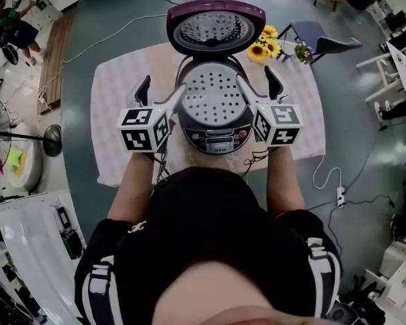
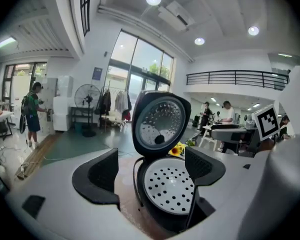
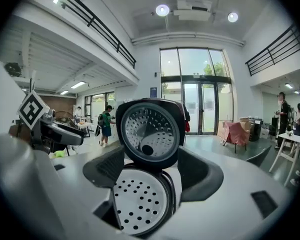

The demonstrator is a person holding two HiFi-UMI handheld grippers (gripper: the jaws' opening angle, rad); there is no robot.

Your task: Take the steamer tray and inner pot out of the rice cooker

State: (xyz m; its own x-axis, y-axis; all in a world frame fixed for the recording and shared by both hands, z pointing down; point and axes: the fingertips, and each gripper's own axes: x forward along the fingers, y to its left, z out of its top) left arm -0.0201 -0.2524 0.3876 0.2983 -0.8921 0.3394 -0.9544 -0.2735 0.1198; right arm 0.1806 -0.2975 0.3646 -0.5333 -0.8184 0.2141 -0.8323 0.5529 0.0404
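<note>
Steamer tray, a white disc dotted with holes, sits in the top of the open rice cooker, level with the rim. The cooker's lid stands raised behind it, showing its perforated inner plate. The cooker rests on a cloth-covered surface, with yellow flowers just behind and to the right of the lid.

Left gripper is at the cooker's left side with its fingers spread wide and nothing pinched. In its own view the tray shows in the gap between the two dark pads, and the inner pad overlaps the cooker's rim; whether it touches cannot be told.

Right gripper mirrors it at the cooker's right side, its fingers also wide apart and gripping nothing. Its view shows the tray low in the gap and the lid above it. From the head view, each gripper's inner finger reaches toward the tray's edge while the outer finger stands clear over the cloth
</note>
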